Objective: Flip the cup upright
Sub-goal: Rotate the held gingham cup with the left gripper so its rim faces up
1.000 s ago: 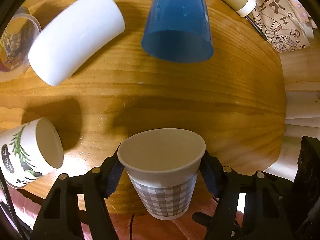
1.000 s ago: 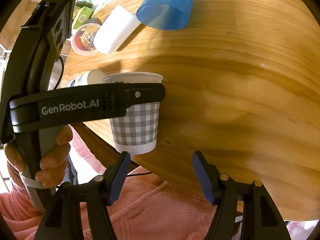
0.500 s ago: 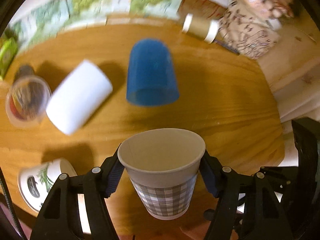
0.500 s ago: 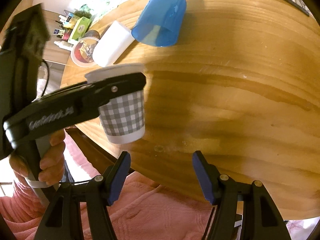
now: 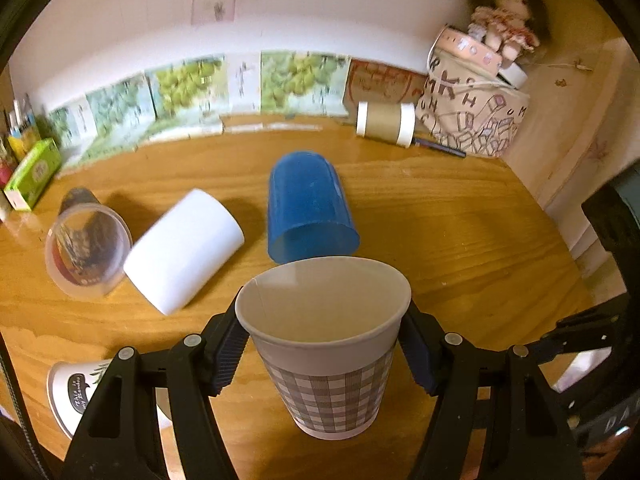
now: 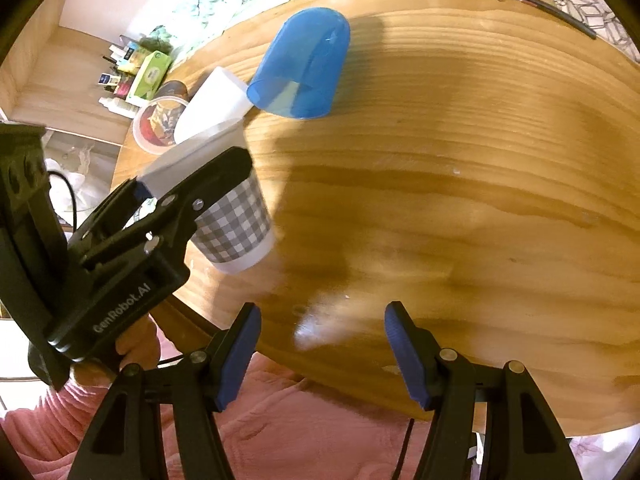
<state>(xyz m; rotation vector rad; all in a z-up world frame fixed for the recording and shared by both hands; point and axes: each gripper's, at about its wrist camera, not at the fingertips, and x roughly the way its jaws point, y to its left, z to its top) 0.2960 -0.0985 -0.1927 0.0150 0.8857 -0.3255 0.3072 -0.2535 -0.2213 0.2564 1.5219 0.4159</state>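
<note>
The left tool (image 5: 324,344) is clamped on the check cup (image 5: 326,360), its pads pressing both sides just under the rim. The cup is mouth-up and looks empty. From the right wrist view it hangs tilted above the bench (image 6: 460,184) near the near left edge, base clear of the wood as far as the blur allows. The right tool (image 6: 322,344) stands with its fingers apart and nothing between them, over the near edge.

This is a thin paper cup: very light, with soft walls that dent under a hard squeeze, so a pinch high up, where the rolled rim stiffens it, seems the soundest hold. The printed skin may be a little slick against the pads. Being so light, it would likely tip if let go while tilted; it probably wants its base flat on the wood before the pads part.

Four more cups lie on their sides: a blue cup (image 5: 310,204) at mid-bench, a white cup (image 5: 184,258) left of it, a clear cup (image 5: 86,250) by the left edge, and a leaf cup (image 5: 76,396) at the near left corner. The blue one looks like stiffer plastic.
</note>
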